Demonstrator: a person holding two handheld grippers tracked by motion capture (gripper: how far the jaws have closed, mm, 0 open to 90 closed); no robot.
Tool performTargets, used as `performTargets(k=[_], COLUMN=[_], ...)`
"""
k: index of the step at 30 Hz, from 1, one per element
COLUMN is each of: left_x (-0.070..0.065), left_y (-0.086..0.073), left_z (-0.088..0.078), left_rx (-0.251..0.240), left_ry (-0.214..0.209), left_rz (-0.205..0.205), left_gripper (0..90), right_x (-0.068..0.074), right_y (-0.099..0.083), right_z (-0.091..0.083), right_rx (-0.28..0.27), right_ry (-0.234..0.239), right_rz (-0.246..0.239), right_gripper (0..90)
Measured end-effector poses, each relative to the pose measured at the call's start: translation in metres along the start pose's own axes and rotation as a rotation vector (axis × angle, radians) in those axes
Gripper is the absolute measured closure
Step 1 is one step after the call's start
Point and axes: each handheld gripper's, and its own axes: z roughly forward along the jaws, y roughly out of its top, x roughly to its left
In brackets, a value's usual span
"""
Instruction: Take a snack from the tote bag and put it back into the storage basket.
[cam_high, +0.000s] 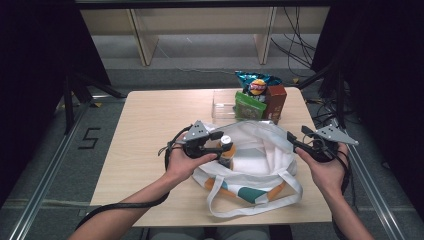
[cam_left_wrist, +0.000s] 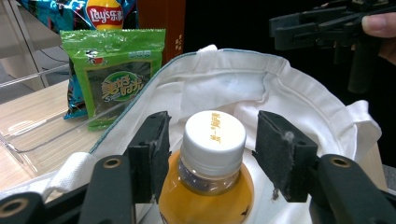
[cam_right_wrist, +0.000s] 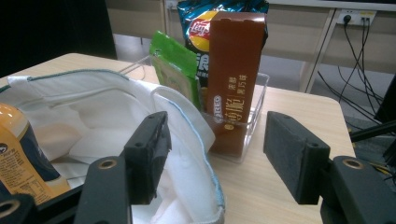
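- A white tote bag (cam_high: 260, 150) lies open on the wooden table (cam_high: 150, 130), its handles trailing toward the person's edge.
- The left gripper (cam_high: 222, 143) sits at the bag's mouth, its jaws on either side of an orange drink bottle (cam_left_wrist: 208, 186). In the left gripper view the pads (cam_left_wrist: 156, 149) stand spread beside the white cap (cam_left_wrist: 213, 135) with a gap on the right; whether the left pad touches the bottle is hard to tell.
- The bottle stands upright inside the bag (orange liquid, dark label).
- The right gripper (cam_high: 295, 141) is at the bag's right rim, jaws apart and clamping nothing; in its own view the left pad (cam_right_wrist: 152, 149) overlaps the bag's edge.
- Behind the bag, a clear tray (cam_right_wrist: 252, 126) holds a brown Oreo box (cam_right_wrist: 236, 60), a green snack packet (cam_left_wrist: 112, 70) and a blue chip bag (cam_high: 256, 82).
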Motion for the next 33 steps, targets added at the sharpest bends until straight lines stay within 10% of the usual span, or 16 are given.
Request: performTargets(k=[33], left_x=[0.0000], left_y=[-0.0024], left_z=[0.0030], left_rx=[-0.008], left_ry=[0.024], left_rz=[0.054], left_gripper=[58.5], right_x=[0.0000], right_y=[-0.0023], right_z=[0.0007], right_rx=[0.030], right_ry=[0.021], right_rz=[0.019], right_gripper=[40.7])
